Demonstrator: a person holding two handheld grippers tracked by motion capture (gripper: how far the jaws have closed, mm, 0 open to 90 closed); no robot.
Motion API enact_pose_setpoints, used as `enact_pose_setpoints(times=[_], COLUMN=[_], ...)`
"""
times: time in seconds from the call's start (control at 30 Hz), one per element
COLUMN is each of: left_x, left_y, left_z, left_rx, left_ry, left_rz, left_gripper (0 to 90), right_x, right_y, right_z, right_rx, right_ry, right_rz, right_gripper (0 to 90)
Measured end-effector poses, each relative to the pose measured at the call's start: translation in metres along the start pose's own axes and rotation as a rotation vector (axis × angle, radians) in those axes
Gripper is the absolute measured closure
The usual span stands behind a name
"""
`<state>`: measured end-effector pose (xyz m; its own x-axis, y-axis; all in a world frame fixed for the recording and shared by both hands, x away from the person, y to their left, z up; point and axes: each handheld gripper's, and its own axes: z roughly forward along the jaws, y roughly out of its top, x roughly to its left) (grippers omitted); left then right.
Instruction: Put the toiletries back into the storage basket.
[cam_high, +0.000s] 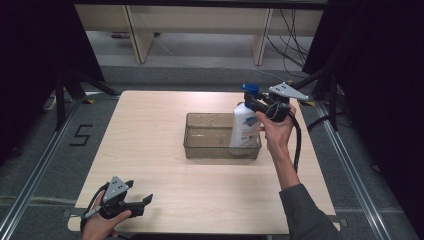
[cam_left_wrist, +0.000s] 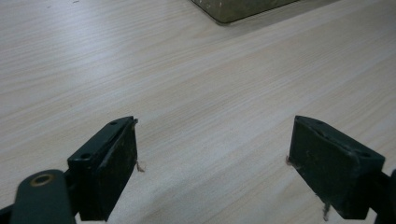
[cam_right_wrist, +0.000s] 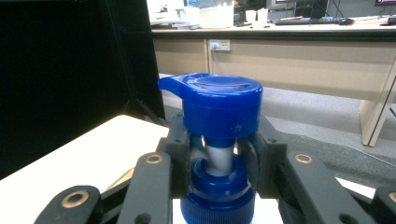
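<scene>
Right tool (cam_right_wrist: 219, 161) clamps upright pump bottle (cam_high: 243, 131) neck, spout (cam_right_wrist: 170, 84) pointing left.

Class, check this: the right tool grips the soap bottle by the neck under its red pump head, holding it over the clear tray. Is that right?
Not quite. The pump head is blue, not red, as the right gripper view shows. The right tool does grip the soap bottle by the neck, over the clear tray.

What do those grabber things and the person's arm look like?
Both the left gripper and right gripper are black, each with two flat jaws, brass-coloured rivets and a grey three-cornered plate on top. A black cable trails from the right one. The person wears a grey sleeve.
</scene>
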<state>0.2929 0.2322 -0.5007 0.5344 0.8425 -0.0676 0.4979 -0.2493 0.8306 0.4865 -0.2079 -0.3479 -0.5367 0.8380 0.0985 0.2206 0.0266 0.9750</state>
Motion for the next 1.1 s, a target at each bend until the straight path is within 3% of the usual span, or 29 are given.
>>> enact_pose_setpoints(times=[0.73, 0.8, 0.9, 1.1], left_x=[-0.001, -0.001, -0.001, -0.001], left_y=[-0.001, -0.001, -0.001, -0.001], left_z=[-0.001, -0.001, -0.002, -0.001], left_rx=[-0.006, -0.005, -0.001, 0.001], left_ry=[0.004, 0.006, 0.007, 0.012], left_rz=[-0.002, -0.003, 0.002, -0.005], left_gripper=[14.7, 14.7, 14.7, 14.8], right_x=[0.013, 0.013, 0.011, 0.009], right_y=[-0.011, -0.013, -0.014, -0.016], right_z=[-0.015, -0.017, -0.021, -0.030], right_rx=[-0.038, -0.036, -0.023, -0.017], right_ry=[-0.009, -0.007, -0.009, -0.027], right_rz=[-0.036, -0.019, -0.003, 0.035], right_gripper=[64.6, 55.3, 52.1, 34.9])
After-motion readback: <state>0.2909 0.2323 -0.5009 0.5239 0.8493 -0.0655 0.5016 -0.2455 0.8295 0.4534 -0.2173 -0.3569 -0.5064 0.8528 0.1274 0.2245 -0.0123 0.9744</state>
